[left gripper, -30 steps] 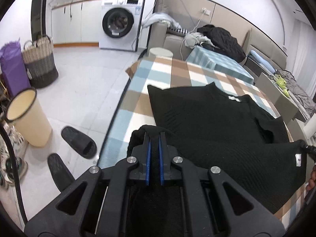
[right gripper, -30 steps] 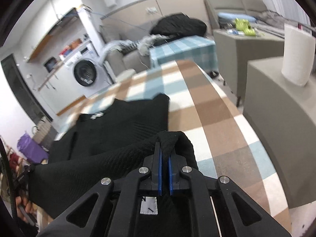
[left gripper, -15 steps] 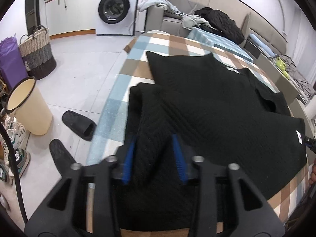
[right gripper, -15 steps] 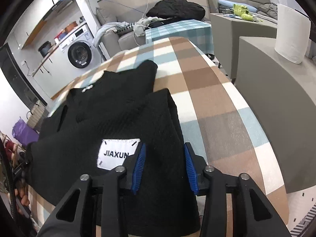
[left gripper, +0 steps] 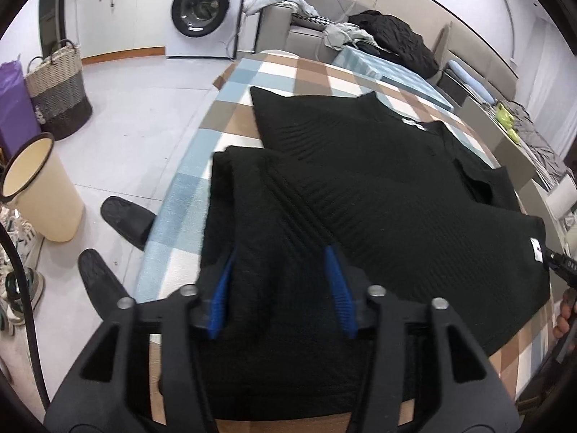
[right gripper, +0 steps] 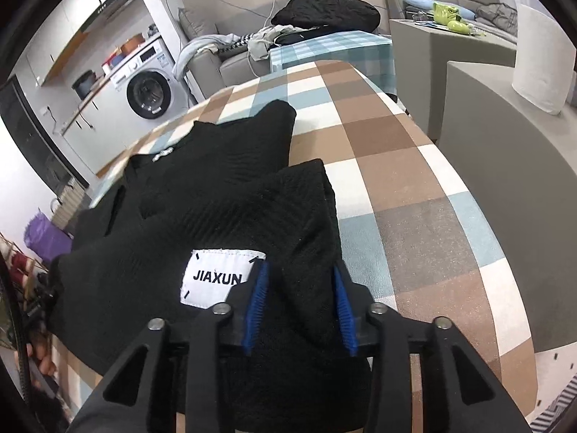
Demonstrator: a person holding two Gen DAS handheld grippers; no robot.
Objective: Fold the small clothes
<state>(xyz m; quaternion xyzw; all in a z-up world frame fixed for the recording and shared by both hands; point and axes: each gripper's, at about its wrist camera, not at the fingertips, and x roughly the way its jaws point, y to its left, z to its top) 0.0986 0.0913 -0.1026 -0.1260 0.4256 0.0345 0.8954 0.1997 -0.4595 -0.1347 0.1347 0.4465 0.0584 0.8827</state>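
A black knit sweater point(left gripper: 378, 187) lies flat on the checked tablecloth point(left gripper: 288, 72), its lower part folded up over the body. My left gripper point(left gripper: 279, 252) hovers low over the folded left corner. Its jaws are opening, and the fabric lies loose between the blue pads without being pressed. In the right wrist view, the sweater point(right gripper: 216, 187) shows a white JIAXUN label point(right gripper: 220, 276) facing up. My right gripper point(right gripper: 300, 267) is open over the folded right corner, with cloth between its pads but not pinched.
Left of the table, a cream bin point(left gripper: 39, 191), black slippers point(left gripper: 126, 216) and a woven basket point(left gripper: 57, 90) stand on the floor. A washing machine point(left gripper: 202, 7) is at the back. Right of the table is a grey cabinet point(right gripper: 505, 180) with a paper roll point(right gripper: 541, 61).
Both grippers were shut on the sweater's lifted hem. They sank toward the table and opened, and the folded edge now rests on the sweater.
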